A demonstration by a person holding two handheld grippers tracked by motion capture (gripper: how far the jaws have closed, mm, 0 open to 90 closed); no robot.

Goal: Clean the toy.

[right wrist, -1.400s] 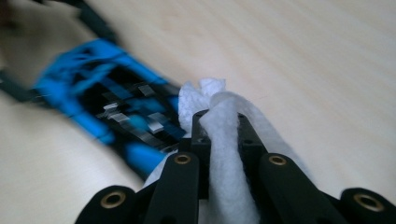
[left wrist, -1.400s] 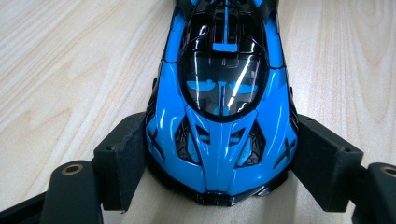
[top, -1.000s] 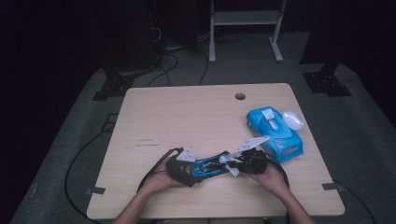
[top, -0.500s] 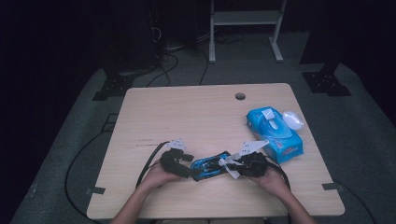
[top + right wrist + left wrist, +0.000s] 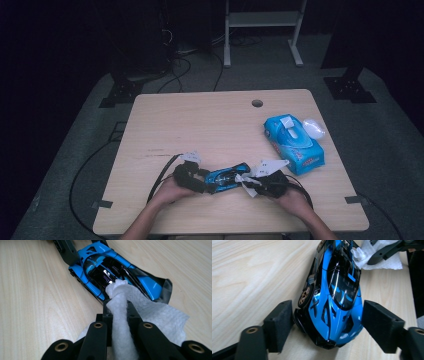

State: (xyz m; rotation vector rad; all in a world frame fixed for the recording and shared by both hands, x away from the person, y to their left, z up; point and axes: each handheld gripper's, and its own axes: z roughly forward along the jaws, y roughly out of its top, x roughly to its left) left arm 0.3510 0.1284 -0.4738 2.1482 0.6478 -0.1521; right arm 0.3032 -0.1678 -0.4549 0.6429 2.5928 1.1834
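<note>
Near the front edge of the wooden bench (image 5: 215, 125), a blue and black toy car (image 5: 227, 177) lies between the two grippers. The left gripper (image 5: 325, 320) straddles one end of the car; its fingers (image 5: 279, 322) have just been closing, with the car between them. In the left gripper view the left pad sits just beside the wheel and the right pad against the bodywork; whether both pads press cannot be told. The right gripper (image 5: 119, 307) has its fingers clamped together on a white wipe (image 5: 122, 315), whose bunched tip touches the car's dark canopy. A blue wipes pack (image 5: 294, 142) lies farther back on the right, well apart from the car.
</note>
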